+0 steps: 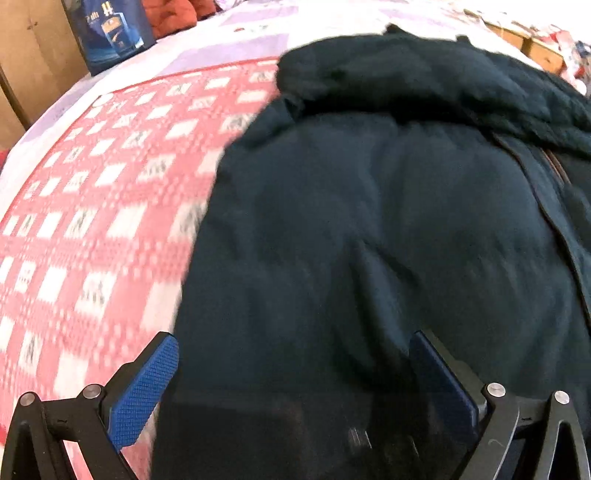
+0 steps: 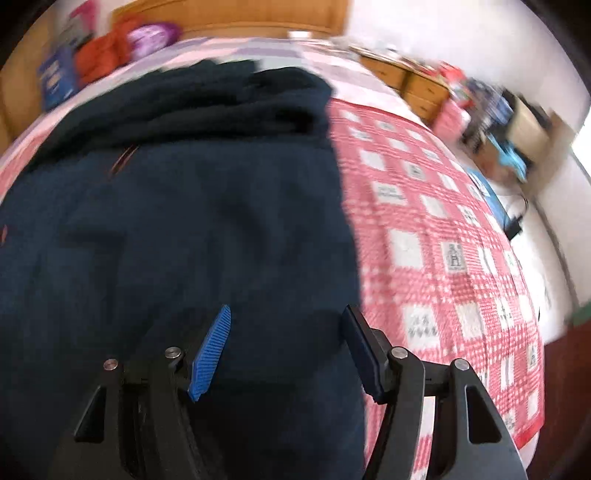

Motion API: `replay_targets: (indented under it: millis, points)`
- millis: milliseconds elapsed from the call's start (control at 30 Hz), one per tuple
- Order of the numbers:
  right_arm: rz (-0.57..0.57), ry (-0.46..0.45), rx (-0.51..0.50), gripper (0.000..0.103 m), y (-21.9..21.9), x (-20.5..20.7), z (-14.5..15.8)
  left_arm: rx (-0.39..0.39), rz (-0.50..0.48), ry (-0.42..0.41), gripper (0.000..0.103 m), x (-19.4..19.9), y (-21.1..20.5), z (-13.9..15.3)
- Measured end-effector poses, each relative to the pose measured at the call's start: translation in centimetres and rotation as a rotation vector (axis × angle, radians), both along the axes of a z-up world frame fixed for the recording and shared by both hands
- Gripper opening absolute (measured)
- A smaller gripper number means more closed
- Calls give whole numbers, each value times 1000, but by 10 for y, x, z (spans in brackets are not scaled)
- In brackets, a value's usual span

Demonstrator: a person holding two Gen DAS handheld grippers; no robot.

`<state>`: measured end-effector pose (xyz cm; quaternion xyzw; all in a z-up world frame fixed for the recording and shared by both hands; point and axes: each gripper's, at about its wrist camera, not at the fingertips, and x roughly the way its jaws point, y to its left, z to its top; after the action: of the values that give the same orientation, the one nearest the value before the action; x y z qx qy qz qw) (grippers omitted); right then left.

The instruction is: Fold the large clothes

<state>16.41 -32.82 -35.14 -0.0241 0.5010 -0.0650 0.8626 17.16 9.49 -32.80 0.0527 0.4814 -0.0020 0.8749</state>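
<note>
A large dark navy jacket (image 1: 369, 221) lies spread on a bed with a red and white checked cover (image 1: 92, 203). Its thick dark collar or hood (image 1: 424, 77) is bunched at the far end, and a zip line (image 1: 554, 166) runs down its right side. My left gripper (image 1: 291, 343) is open just above the jacket's near left part, holding nothing. In the right wrist view the same jacket (image 2: 184, 221) fills the left side. My right gripper (image 2: 286, 317) is open over the jacket's near right edge, empty. Both views are blurred.
A blue box (image 1: 110, 33) and orange-red cloth (image 1: 173, 14) sit at the head of the bed by a wooden headboard (image 2: 240, 14). Wooden drawers (image 2: 417, 85) with clutter and a cardboard box (image 2: 532, 129) stand along the right. The checked cover (image 2: 443, 240) lies bare beside the jacket.
</note>
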Motion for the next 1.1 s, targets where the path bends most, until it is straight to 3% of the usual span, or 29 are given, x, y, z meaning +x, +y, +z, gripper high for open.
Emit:
replay_targets:
  millis: [200,567,833,1100]
  points:
    - [-44,27,31,65,-18,-66,-3,47,10,63,103,-58,3,-16]
    - [-154,93,8,65,-15,-208,9,72,5,51,103,-130,45,-4]
    - [-213,77,-5,65,7,-270,29,87,-16,15,102,-187,80,15]
    - [-254,146,-22,65,34,-309,18,76,18,41,102,-232,105,6]
